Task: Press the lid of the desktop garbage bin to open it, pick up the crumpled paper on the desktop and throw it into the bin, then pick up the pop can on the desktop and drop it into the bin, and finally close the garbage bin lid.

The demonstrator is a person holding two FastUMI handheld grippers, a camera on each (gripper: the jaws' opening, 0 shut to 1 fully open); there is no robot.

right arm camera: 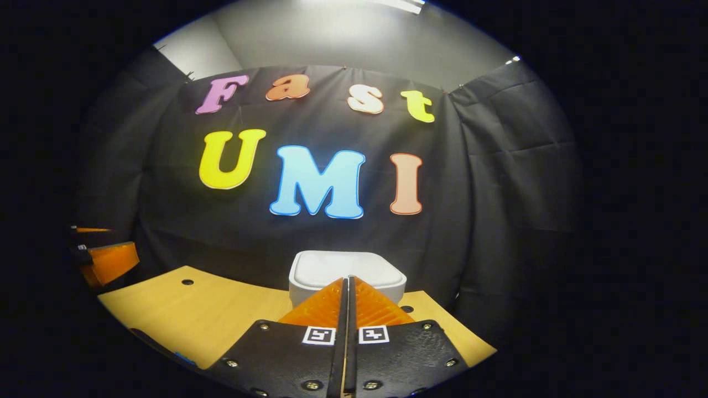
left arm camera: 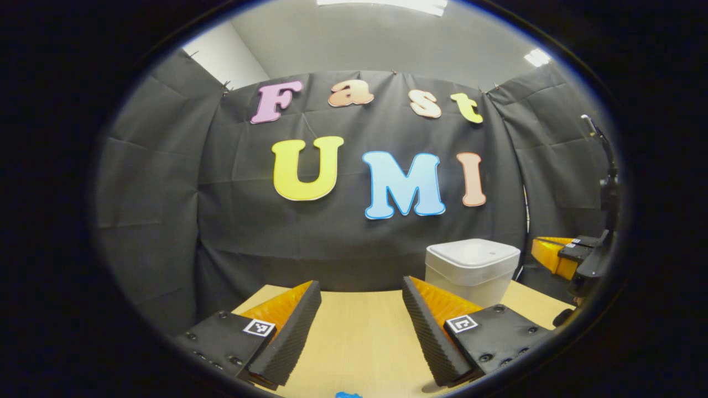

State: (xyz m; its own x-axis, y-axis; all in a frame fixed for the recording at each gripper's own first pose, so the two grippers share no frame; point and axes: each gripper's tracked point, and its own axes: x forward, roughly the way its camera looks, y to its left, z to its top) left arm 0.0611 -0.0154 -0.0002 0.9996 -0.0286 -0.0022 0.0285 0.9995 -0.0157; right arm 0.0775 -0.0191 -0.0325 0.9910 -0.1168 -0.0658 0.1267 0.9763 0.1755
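In the left gripper view, the left claw (left arm camera: 362, 298) is released: its two fingers stand wide apart with nothing between them, and bare wooden surface (left arm camera: 359, 337) shows in the gap. Each finger carries a small square marker near its base. Beyond the tip of the finger on the right side of that view stands the garbage bin (left arm camera: 471, 271), a pale squarish tub resting on the surface near its far edge, with its lid (left arm camera: 473, 253) lying flat and closed on top. A small blue scrap (left arm camera: 348, 394) peeks in at the very bottom edge of the view, on the surface below the claw; what it is cannot be told. At the far right of the same view the other claw shows in part, off past the bin and past the surface's edge, with a dark stand (left arm camera: 605, 188) rising behind it.

In the right gripper view, the right claw (right arm camera: 347, 283) is clenched, its two fingers pressed flat against each other with nothing held between them. Its tips point straight at the garbage bin, which sits just beyond them in the middle of the view, the closed lid facing up; whether the tips touch the bin cannot be told. The wooden surface spreads to the left of the bin, with a small dark hole (right arm camera: 187, 282) in it. At the far left edge of this view part of the left claw appears, held well apart from the bin.
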